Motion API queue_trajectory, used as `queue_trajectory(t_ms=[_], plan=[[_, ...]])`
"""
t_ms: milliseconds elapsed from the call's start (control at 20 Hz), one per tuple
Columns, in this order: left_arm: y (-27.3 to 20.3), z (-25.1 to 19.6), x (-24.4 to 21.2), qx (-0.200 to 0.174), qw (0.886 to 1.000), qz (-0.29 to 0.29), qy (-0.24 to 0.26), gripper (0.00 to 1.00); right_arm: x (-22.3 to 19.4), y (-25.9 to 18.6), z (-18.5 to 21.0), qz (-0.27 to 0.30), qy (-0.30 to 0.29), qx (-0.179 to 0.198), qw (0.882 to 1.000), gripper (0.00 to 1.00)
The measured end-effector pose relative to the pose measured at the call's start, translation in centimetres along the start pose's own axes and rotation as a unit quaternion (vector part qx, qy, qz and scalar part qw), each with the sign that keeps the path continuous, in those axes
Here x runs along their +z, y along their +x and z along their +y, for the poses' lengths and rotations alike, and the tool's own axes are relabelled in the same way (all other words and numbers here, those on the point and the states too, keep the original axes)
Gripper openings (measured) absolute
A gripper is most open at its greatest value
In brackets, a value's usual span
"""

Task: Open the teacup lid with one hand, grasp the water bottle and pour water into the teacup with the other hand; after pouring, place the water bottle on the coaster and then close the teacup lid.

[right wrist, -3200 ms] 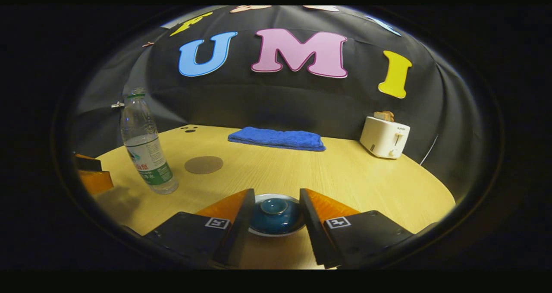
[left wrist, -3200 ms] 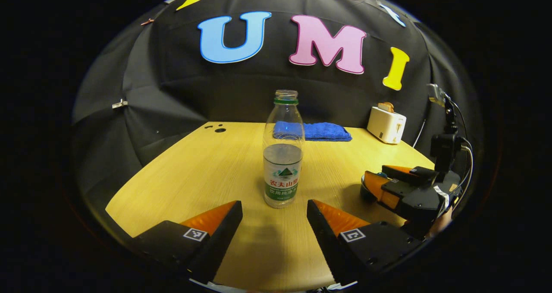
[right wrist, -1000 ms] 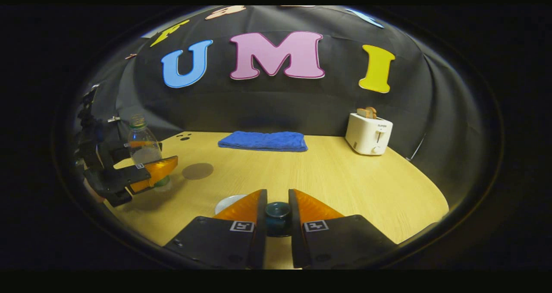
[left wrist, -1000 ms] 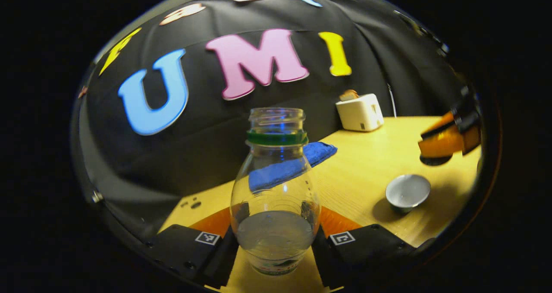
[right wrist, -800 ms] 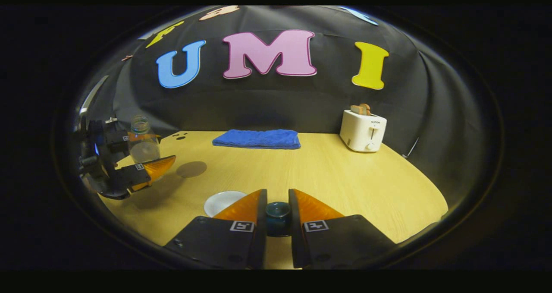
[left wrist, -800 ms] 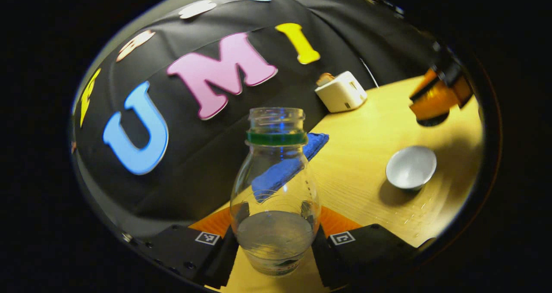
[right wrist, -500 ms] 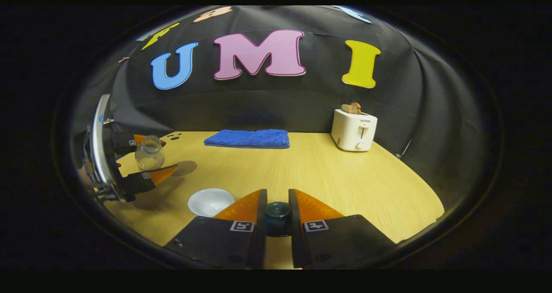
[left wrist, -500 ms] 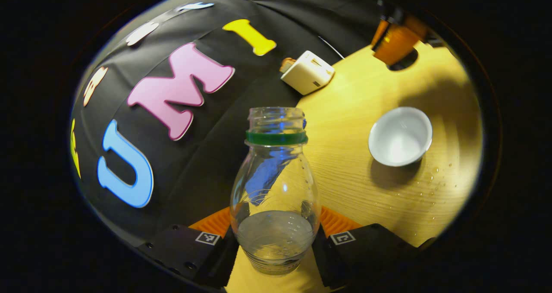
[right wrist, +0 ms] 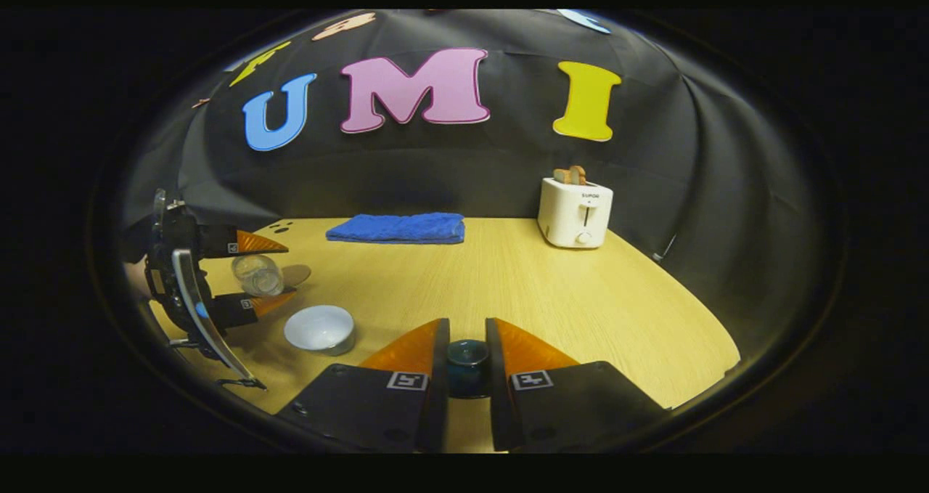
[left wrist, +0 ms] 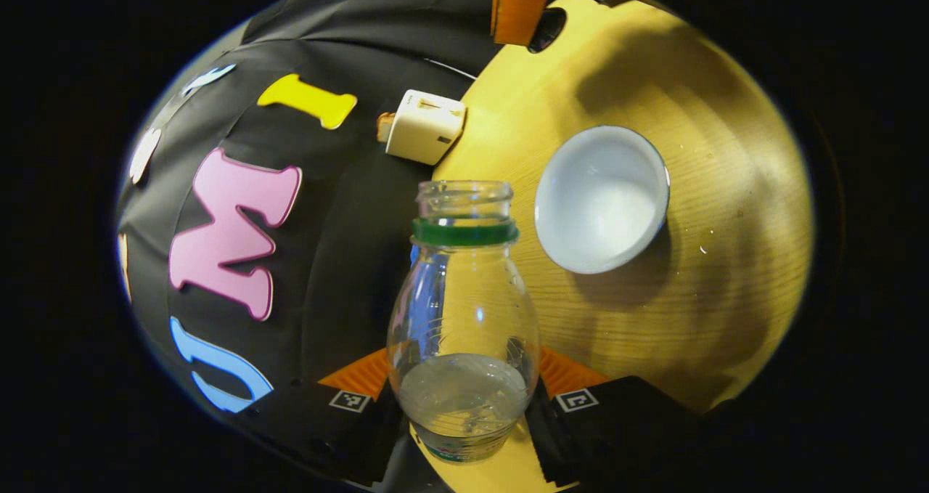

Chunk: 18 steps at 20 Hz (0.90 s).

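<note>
In the right gripper view, the left gripper (right wrist: 254, 275) hangs left of the cup (right wrist: 319, 329), its two fingers pinching the bottle (right wrist: 258, 274), which lies tipped over with its open mouth turned toward the cup. The coaster (right wrist: 296, 274) peeks out just behind the bottle, farther back than the cup. The cup stands uncovered on the table (right wrist: 544, 297), white inside. Right of the cup, the right gripper (right wrist: 467, 359) is pressed together on the knob of the lid (right wrist: 467, 366), held off the cup. A cloth (right wrist: 395, 228) lies behind the cup by the wall, and a toaster (right wrist: 575, 212) stands far right of it.

In the left gripper view, the bottle (left wrist: 463, 319) sits clamped between the fingers (left wrist: 573, 398), water low in it, the cup (left wrist: 601, 199) just right of its neck.
</note>
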<state>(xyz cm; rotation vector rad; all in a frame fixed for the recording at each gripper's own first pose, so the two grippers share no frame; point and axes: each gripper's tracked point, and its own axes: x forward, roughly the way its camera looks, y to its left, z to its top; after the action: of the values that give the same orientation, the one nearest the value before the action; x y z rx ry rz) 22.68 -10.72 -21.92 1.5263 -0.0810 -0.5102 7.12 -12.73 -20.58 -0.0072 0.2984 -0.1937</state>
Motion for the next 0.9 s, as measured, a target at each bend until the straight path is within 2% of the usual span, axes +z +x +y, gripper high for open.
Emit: queue_trajectory(t_ms=[250, 650, 700, 900], plan=[[1.3, 0.5, 0.3, -0.001, 0.997, -0.001, 0.078, 0.77, -1.1, 0.0, -0.3, 0.013, 0.006, 0.005, 1.000, 0.27], [2.2, 1.2, -0.4, -0.016, 0.988, 0.000, 0.152, 0.77, -1.6, -0.5, 0.5, 0.013, 0.006, 0.019, 1.000, 0.27], [2.3, 1.3, -0.4, -0.018, 0.987, 0.000, 0.158, 0.77, -1.6, -0.6, 0.5, 0.012, 0.006, 0.019, 1.000, 0.22], [2.7, 1.5, -0.2, -0.020, 0.982, -0.005, 0.185, 0.78, -1.5, -0.8, 0.6, 0.011, 0.008, 0.021, 1.000, 0.22]])
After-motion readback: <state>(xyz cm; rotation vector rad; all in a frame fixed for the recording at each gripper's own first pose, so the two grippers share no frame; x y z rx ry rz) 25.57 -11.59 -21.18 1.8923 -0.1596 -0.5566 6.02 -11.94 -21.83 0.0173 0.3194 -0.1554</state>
